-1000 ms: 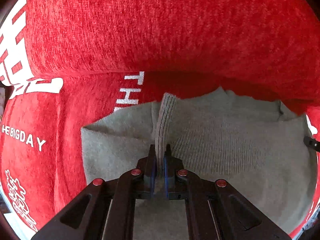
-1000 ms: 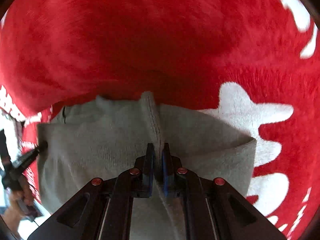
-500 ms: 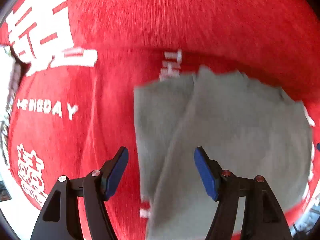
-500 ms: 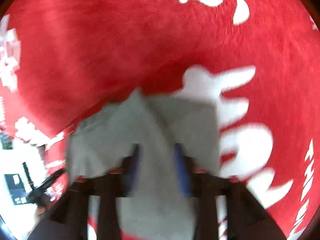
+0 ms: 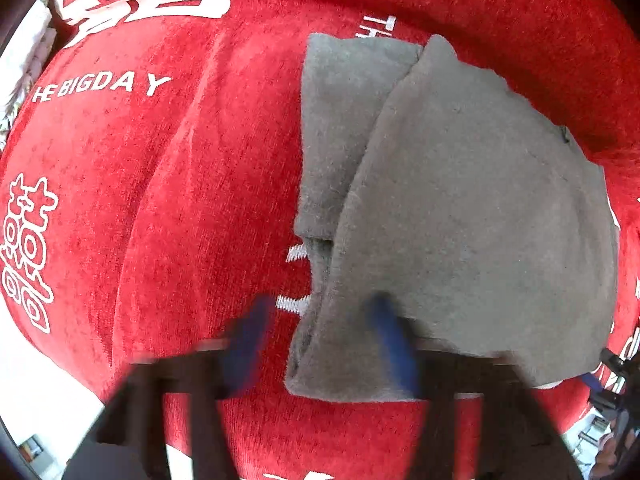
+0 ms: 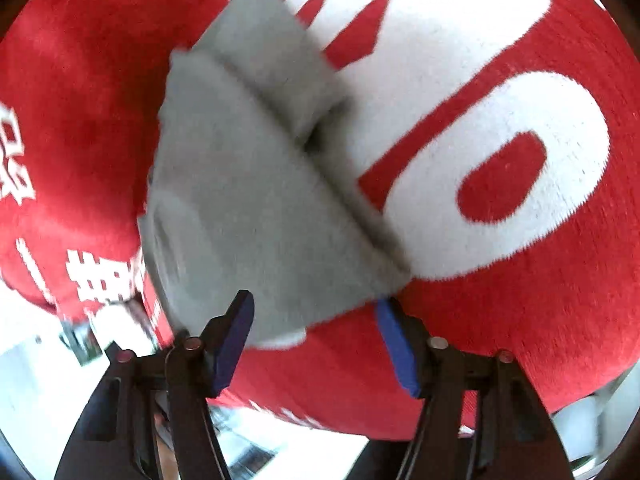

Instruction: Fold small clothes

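Left wrist view: gray garment [image 5: 460, 208] lies folded on red blanket [image 5: 160, 200]; my left tongs [image 5: 320, 344] and right tongs [image 6: 316, 336] closing, pads apart, holding nothing, since fold is laid.

Right gripper [image 6: 316, 344]: two black skeletal fingers with cut-out slots, blue pads [image 6: 236, 336] at eleven and one o'clock on their inner faces; round reddish screws [image 6: 193, 345] on the black linkage; left gripper [image 5: 320, 344]: same black frame, blue pads [image 5: 390, 340] smeared by blur.
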A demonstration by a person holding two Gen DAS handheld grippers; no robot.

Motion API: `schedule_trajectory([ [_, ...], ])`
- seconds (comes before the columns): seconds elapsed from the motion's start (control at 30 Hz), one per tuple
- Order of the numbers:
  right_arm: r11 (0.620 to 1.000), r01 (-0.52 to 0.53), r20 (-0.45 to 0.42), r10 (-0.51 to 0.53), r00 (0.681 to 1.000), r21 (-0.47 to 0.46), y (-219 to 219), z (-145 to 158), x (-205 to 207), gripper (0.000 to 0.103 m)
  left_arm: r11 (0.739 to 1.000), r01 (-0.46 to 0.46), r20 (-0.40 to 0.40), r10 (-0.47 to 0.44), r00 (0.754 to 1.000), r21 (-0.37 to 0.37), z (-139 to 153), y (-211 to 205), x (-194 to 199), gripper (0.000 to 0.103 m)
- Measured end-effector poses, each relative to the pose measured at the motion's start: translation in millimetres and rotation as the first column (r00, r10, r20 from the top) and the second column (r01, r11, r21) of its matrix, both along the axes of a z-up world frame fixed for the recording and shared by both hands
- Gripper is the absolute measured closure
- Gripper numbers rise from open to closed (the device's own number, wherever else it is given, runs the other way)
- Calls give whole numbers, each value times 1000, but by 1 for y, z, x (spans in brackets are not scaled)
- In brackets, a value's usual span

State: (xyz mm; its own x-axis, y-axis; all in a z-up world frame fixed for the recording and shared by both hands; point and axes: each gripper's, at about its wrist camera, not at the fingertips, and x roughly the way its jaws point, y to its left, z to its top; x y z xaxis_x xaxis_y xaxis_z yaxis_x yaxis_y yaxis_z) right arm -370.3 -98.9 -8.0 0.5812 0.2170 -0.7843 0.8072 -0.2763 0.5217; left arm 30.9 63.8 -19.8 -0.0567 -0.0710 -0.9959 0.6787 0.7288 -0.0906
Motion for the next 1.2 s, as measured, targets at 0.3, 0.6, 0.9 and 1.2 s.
schedule_trajectory([
  [0.3, 960, -254, -130, 239, 962, -116, -9, 26, 26, 95, 994, 107, 46, -106, 993, -19, 6, 25, -20, 95],
  [0.6, 973, -228, -143, 221, 965, -30, 0, 17, -2, 89, 994, 110, 80, -108, 991, -28, 36, 25, -18, 95],
  [0.9, 860, -433, -165, 402, 901, -270, -36, 67, 58, 89, 988, 128, 202, -109, 973, -86, 67, -37, 1, 95],
  [1.2, 868, -426, -182, 390, 903, -255, -74, 22, 91, 89, 997, 75, 209, -73, 975, -5, 6, -77, 3, 95],
])
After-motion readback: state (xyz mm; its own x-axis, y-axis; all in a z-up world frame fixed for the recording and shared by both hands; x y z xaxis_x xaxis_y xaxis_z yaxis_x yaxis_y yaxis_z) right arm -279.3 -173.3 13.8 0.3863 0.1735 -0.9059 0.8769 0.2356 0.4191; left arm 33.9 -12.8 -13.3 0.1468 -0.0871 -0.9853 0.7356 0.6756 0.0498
